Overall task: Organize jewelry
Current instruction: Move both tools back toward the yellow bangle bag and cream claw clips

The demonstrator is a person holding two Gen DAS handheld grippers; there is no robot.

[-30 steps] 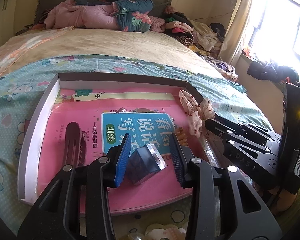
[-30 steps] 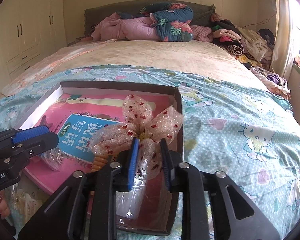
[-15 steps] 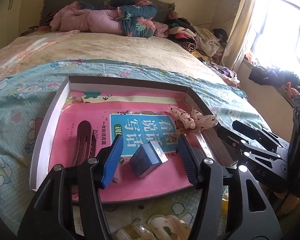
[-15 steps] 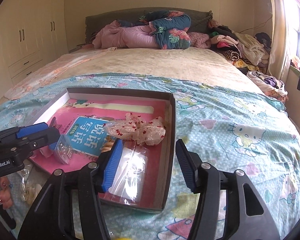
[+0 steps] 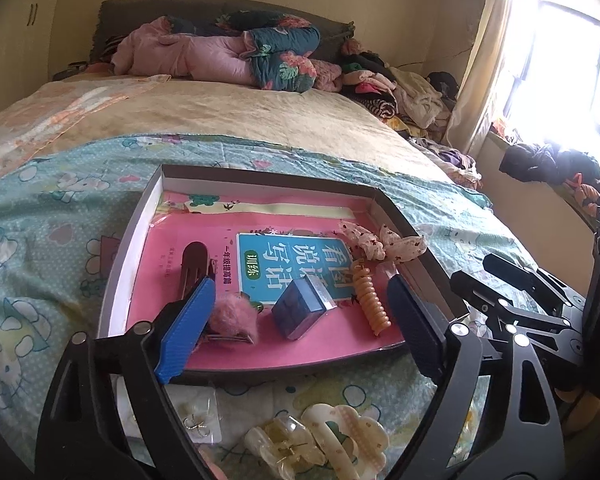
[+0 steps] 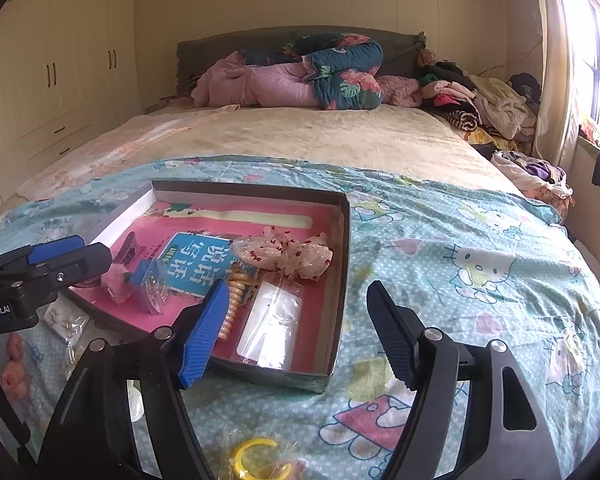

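Jewelry box (image 5: pixel 132 236) beyond empty, opening fingers (image 5: pixel 188 320)

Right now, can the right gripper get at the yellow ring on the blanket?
Probably yes. The yellow ring lies in its clear wrapper on the blanket, just below the right gripper, outside the box. The jaws are opening and empty, with nothing in the way.

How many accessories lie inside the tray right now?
6: dark hair clip far left, pink fluffy clip, blue box, orange coil tie, bow, clear packet. Others may be hidden.
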